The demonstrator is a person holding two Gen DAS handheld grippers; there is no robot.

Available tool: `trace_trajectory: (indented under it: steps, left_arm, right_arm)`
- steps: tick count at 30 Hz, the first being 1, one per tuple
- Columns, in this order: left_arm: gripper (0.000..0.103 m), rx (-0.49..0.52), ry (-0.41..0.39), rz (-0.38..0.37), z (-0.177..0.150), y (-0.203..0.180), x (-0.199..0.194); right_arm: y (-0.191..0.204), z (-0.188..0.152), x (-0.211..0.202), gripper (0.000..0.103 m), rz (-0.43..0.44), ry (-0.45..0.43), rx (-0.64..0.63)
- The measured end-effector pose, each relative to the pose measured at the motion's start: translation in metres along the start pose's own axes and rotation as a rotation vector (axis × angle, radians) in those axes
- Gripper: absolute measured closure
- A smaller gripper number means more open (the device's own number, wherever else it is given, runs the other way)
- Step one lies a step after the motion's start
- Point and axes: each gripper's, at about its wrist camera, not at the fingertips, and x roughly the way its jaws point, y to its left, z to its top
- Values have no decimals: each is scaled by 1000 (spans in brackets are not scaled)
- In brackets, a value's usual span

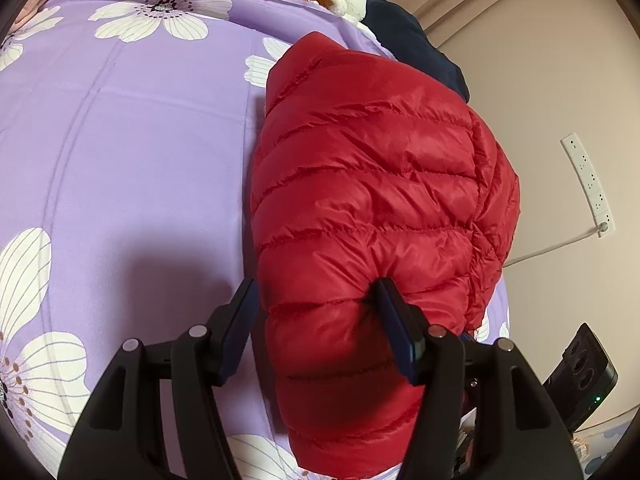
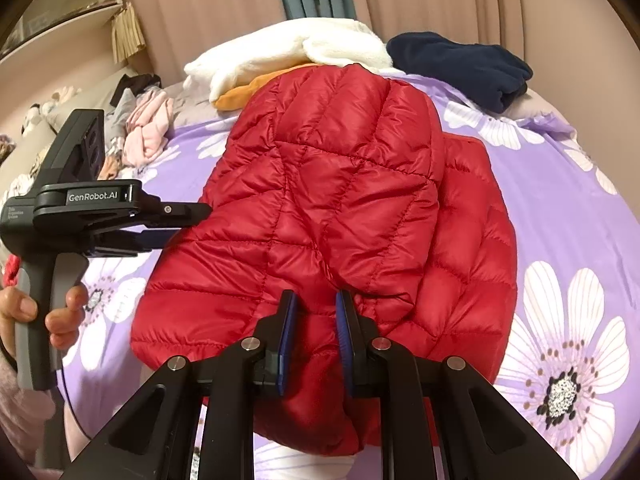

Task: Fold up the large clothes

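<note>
The red quilted puffer jacket [image 2: 320, 200] lies folded on the bed's purple sheet printed with white flowers [image 1: 140, 140], directly ahead of both tools. The right tool [image 2: 316, 320] is clamped tight on a pinch of the jacket's near edge. The left tool [image 1: 316, 312] stands half open astride the jacket's edge, one finger [image 1: 396, 320] denting the fabric, the other just beside it on the sheet.
</note>
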Motion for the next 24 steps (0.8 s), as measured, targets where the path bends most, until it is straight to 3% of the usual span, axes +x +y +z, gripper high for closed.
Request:
trace_trajectory:
  steps: [11, 14, 16, 19, 24]
  left_arm:
    - [40, 15, 21, -27, -7, -3, 2]
    - [39, 20, 27, -31, -6, -6, 5]
    - [39, 22, 29, -32, -7, -6, 6]
    - [39, 18, 31, -37, -6, -6, 8]
    - [37, 17, 35, -43, -6, -5, 9]
  right_arm:
    - [-5, 0, 1, 83, 16, 10, 15]
    - [-17, 1, -3, 64, 103, 4, 73]
    - [-31, 2, -9, 44, 176, -13, 138]
    - [-49, 2, -19, 24, 178, -48, 214]
    - [-103, -2, -22, 12, 171, -63, 426]
